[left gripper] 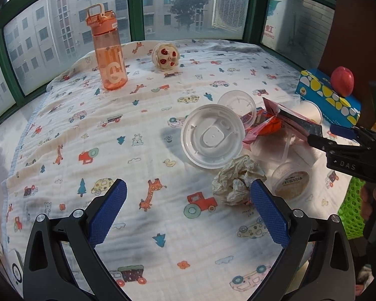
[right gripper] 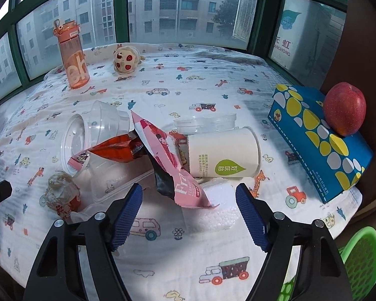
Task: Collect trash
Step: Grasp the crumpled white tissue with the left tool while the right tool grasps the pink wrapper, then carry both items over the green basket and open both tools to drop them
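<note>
Right wrist view shows the trash still heaped near the table's right edge: a pink wrapper, white paper cup, clear cups, foam block and crumpled wad. Both the right gripper and left gripper stand apart, holding nothing. By my reading, collection has barely begun; the green basket waits off the near right corner.
</note>
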`<state>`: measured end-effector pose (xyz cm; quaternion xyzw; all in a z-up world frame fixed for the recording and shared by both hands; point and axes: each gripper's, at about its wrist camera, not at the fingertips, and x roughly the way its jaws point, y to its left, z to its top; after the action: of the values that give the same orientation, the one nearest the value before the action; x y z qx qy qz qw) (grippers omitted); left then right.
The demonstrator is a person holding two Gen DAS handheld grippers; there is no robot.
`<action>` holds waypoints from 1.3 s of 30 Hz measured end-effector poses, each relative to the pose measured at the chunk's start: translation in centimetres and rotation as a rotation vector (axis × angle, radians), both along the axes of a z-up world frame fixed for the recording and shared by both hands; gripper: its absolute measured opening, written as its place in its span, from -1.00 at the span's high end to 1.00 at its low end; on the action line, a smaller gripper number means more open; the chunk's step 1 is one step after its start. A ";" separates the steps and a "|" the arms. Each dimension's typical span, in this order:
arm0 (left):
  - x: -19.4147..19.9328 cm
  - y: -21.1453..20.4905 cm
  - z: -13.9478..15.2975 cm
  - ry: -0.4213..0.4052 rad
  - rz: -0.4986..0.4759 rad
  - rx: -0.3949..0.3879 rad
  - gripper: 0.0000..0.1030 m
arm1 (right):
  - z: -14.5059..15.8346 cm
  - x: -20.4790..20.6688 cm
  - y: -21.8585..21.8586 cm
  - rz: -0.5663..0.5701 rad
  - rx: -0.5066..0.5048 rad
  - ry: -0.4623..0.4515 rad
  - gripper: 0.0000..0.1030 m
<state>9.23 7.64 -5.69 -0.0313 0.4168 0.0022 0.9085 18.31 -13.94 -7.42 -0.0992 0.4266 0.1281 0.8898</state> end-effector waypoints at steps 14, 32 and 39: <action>3.1 -3.7 -3.4 0.087 -0.149 -0.054 -0.68 | -0.6 1.2 0.4 0.018 -0.025 0.002 0.30; 3.4 -2.7 -4.5 0.131 -0.162 -0.152 0.27 | 2.4 -1.6 -2.1 -0.019 0.139 -0.011 0.82; 1.6 -1.8 -2.3 0.089 -0.151 -0.166 0.31 | 4.8 -4.1 -3.7 -0.042 0.225 -0.052 0.84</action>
<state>10.86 5.80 -7.97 -0.0747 0.4567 -0.0992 0.8809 14.22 -17.61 -2.65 0.0069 0.3881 0.1538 0.9087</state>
